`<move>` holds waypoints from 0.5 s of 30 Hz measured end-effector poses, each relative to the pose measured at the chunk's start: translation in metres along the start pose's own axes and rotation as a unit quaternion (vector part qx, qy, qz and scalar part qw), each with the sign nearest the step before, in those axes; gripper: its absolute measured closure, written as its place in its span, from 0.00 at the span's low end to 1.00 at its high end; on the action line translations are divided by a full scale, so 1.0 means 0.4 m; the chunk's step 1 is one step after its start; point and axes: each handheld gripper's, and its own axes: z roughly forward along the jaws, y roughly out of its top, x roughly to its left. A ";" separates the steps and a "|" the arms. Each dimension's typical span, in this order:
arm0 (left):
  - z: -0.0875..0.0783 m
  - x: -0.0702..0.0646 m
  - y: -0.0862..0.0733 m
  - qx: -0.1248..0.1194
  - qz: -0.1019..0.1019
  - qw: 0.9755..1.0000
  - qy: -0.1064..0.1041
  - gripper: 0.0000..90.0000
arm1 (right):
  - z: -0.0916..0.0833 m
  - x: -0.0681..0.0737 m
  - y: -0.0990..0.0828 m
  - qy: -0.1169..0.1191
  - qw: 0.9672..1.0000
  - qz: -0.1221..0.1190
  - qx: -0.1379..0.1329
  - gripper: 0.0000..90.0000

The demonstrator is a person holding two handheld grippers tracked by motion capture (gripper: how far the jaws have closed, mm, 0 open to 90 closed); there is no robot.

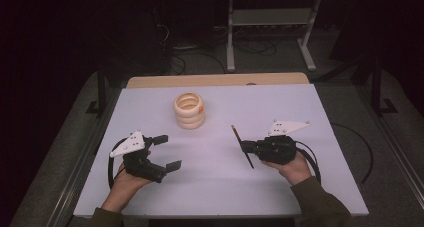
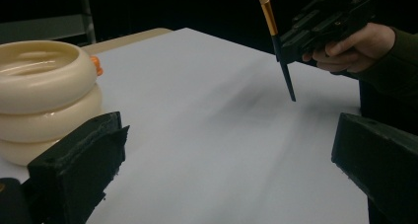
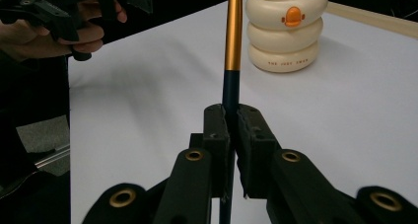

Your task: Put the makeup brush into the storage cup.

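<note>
The stacked-ring holder (image 1: pixel 189 111) is sitting on the surface (image 1: pixel 220 187), toward the far side and a little left of centre. The left gripper (image 1: pixel 166 151) is hovering nearer and to its left; the right gripper (image 1: pixel 243 146), well apart on the right, is gripping a brush (image 1: pixel 242 146).

1. High view: fixed above the person's side, facing forward and down. Takes in the whole white table (image 1: pixel 215 182), the floor beyond it, and both forearms entering from the bottom edge.
2. Left gripper view: low over the table, looking along its own jaws across the surface toward the right gripper (image 2: pixel 325 24). The cream holder (image 2: pixel 42 98) sits close at frame left.
3. Right gripper view: low, looking along its jaws toward the far table edge, with the holder (image 3: pixel 287 29) ahead and the left gripper (image 3: pixel 74 9) at upper left.
4. Shared: all three views include the holder (image 1: pixel 189 110) and the table top; each gripper view catches the other gripper.
</note>
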 end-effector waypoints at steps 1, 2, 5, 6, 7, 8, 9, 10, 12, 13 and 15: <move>0.004 -0.002 0.001 -0.001 0.000 1.000 -0.002 0.00 | 0.002 0.002 0.000 0.000 1.000 0.000 0.000 0.92; 0.008 -0.004 0.003 0.000 0.000 1.000 -0.005 0.00 | 0.004 0.004 0.000 0.002 1.000 -0.002 -0.002 0.92; 0.023 -0.009 0.007 0.000 0.002 1.000 -0.013 0.00 | 0.011 0.010 0.001 0.007 1.000 -0.004 -0.005 0.92; 0.028 -0.012 0.008 0.000 0.000 1.000 -0.015 0.00 | 0.013 0.012 0.002 0.009 1.000 -0.005 -0.005 0.92; 0.033 -0.013 0.009 -0.001 0.001 1.000 -0.018 0.00 | 0.015 0.013 0.002 0.009 1.000 -0.006 -0.006 0.92; 0.037 -0.015 0.010 0.000 0.002 1.000 -0.019 0.00 | 0.017 0.016 0.002 0.011 1.000 -0.006 -0.007 0.92; 0.042 -0.016 0.012 -0.002 0.001 1.000 -0.022 0.00 | 0.020 0.016 0.003 0.013 1.000 -0.009 -0.008 0.92; 0.046 -0.017 0.014 -0.003 0.000 1.000 -0.025 0.00 | 0.022 0.019 0.003 0.015 1.000 -0.007 -0.007 0.92; 0.053 -0.021 0.018 -0.006 0.000 0.999 -0.031 0.02 | 0.026 0.024 0.004 0.017 1.000 -0.008 -0.009 0.92; 0.055 -0.022 0.019 -0.010 0.000 0.999 -0.036 0.05 | 0.029 0.027 0.004 0.021 1.000 -0.010 -0.010 0.92; 0.061 -0.025 0.023 -0.010 0.002 0.999 -0.034 0.06 | 0.033 0.034 0.005 0.026 1.000 -0.010 -0.010 0.92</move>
